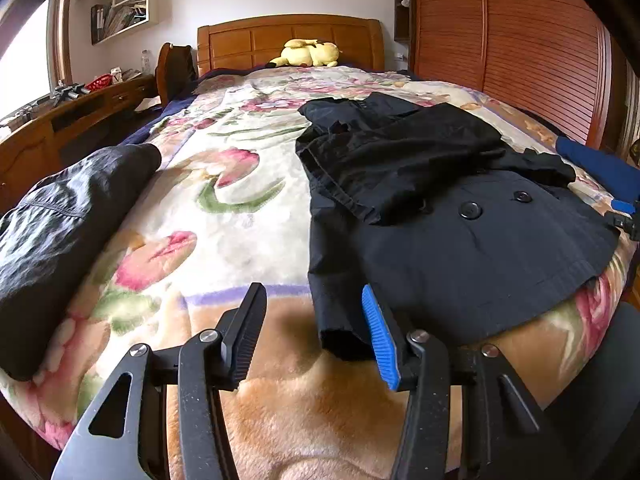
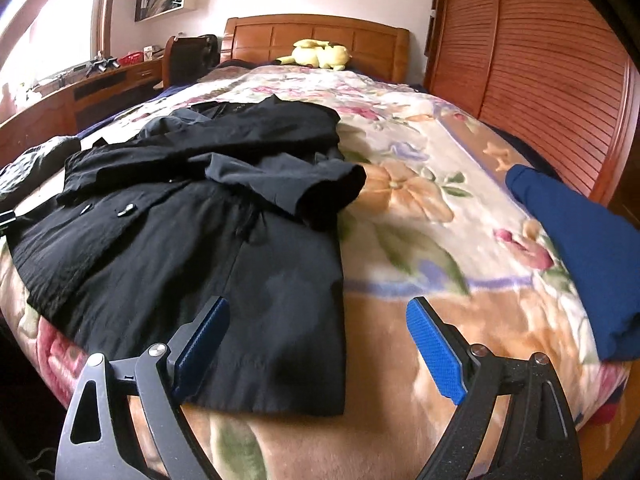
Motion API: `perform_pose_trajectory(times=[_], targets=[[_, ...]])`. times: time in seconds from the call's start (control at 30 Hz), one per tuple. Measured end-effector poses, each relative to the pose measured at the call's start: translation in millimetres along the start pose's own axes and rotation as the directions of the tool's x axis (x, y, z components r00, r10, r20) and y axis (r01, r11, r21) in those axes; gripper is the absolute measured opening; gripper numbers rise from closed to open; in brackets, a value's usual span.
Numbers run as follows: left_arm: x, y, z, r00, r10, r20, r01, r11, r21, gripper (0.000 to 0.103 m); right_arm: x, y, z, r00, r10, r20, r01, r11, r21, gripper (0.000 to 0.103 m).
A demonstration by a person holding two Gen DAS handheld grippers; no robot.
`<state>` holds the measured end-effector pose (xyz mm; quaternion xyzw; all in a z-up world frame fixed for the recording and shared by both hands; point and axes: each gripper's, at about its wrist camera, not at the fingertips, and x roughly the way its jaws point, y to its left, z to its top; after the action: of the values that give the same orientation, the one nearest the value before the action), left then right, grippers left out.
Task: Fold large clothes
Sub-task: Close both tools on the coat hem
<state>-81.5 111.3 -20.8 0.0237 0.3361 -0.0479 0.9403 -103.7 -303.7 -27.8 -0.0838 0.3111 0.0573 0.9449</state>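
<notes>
2 claws [image 1: 316, 330] [image 2: 318, 344] are held wide, empty, at lower centre; the coat's [image 2: 208, 240] hem corners are flanked, its length running up-frame.

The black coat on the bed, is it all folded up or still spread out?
Partly folded. The black coat lies flat on the flowery blanket, both sleeves folded over its front, but the body is still at full length.

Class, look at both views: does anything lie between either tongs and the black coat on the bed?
Nothing visible does. Both the left tongs and the right tongs are open at the hem of the black coat.
</notes>
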Motion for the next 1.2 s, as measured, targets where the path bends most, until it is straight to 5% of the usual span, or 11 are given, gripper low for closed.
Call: perform_pose_trajectory(times=[0.2, 0.43, 0.73, 1.07, 1.2], targets=[[0.2, 0.0, -3.0, 1.000, -0.006, -0.020, 0.006, 1.000, -0.001, 0.048, 5.7, -1.3, -7.5, 0.999, 0.023, -0.041, -0.024, 1.000, -0.015, 0.087], [6.6, -3.4, -4.9, 0.999, 0.013, -0.045, -0.014, 1.000, -0.004, 0.047, 19.5, -10.2, -9.5, 0.995, 0.062, -0.082, -0.060, 0.998, 0.020, 0.060], [2.0, -10.1, -9.1, 0.999, -0.017, -0.043, 0.017, 1.000, 0.000, 0.024, 9.5, -12.5, -20.5, 0.992, 0.099, -0.080, -0.098, 0.995, 0.013, 0.050], [1.9, -12.8, -10.1, 0.998, -0.037, -0.058, 0.036, 0.999, -0.013, 0.015, 3.7, -14.1, -27.3, 0.976, 0.206, -0.062, -0.205, 0.978, 0.025, 0.012], [-11.6, -19.1, -6.5, 0.999, -0.049, -0.017, 0.049, 0.999, -0.007, 0.006, -4.5, -13.4, -30.0, 0.981, 0.193, -0.011, -0.192, 0.981, 0.026, 0.009]])
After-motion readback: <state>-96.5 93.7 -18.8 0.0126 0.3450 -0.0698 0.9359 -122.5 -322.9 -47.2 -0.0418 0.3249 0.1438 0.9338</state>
